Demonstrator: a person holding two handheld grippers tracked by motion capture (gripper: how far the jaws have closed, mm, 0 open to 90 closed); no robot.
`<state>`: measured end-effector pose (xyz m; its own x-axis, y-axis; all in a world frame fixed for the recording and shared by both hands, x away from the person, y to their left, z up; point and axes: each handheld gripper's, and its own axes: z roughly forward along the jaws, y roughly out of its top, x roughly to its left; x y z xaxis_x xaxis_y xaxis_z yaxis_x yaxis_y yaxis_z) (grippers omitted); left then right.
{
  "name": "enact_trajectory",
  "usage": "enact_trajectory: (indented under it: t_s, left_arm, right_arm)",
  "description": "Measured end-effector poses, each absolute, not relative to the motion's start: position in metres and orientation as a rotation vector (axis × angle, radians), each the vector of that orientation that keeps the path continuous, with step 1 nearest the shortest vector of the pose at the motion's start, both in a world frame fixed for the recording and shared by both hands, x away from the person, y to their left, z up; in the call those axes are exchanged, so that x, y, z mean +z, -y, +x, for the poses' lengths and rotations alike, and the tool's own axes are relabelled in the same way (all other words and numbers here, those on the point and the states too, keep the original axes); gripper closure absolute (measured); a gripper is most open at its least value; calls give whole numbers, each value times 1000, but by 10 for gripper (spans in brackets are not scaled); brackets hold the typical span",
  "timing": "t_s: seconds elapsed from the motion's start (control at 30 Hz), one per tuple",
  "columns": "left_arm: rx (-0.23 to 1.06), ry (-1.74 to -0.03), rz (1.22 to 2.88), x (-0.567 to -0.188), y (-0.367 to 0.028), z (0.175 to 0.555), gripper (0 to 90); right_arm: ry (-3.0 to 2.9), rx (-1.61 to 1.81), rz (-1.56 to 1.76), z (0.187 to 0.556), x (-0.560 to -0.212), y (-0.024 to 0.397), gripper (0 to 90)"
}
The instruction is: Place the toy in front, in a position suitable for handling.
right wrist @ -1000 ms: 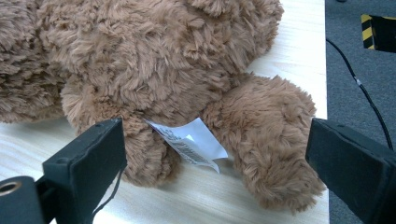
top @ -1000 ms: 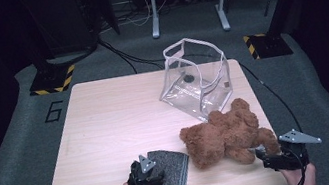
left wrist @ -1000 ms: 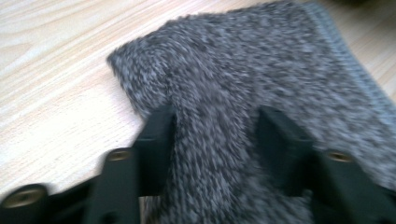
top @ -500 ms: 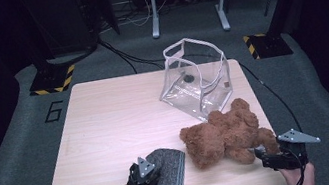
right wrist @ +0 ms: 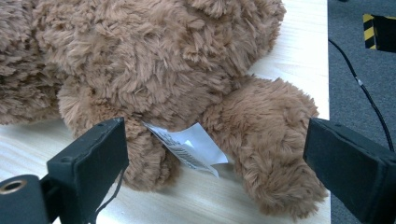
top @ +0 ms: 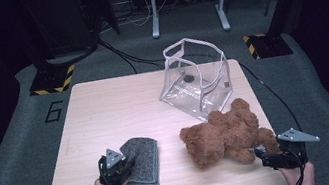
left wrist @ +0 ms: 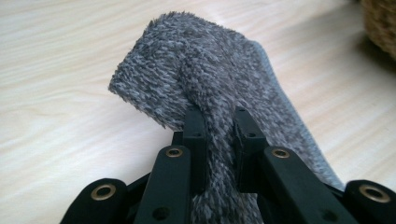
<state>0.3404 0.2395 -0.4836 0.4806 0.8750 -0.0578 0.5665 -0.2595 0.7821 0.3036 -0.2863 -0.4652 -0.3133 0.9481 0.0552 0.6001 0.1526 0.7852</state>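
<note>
Left gripper view opens the action: the left gripper (left wrist: 217,128) has just been closing, and its black jaws now pinch a fold of the grey fleece cloth (left wrist: 205,79), whose far end curls over the pale wooden table (left wrist: 60,56). Right gripper view: the right gripper (right wrist: 212,154) stands spread wide, one jaw either side of the brown teddy bear (right wrist: 154,60), its white label (right wrist: 189,144) lying between the legs, nothing gripped. Up in the high view, the cloth (top: 143,159) sits at lower centre-left under the left gripper (top: 119,165), the teddy bear (top: 225,133) lower right beside the right gripper (top: 262,153), and a clear plastic bag (top: 198,81) stands open farther back, just beyond the bear.
</note>
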Motion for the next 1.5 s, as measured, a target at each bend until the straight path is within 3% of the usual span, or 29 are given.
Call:
enact_trajectory:
  t_s: [0.7,1.37,1.43,1.5]
  left_arm:
    - [527,-1334,1903,-472,-321,403,785]
    - [506,-1427,1995,-501,-347,438,770]
    - [494,-1437,2002,-504,-348,440,755]
    - [485,-1455,2003,-506,-349,440,664]
  right_arm:
    - [-1990,1008,1458,310,-461,285,62]
    - [-2004,1011,1450,316,-460,280,71]
    - [-2006,1003,1448,316,-461,280,71]
    - [-2009,1001,1446,317,-461,280,72]
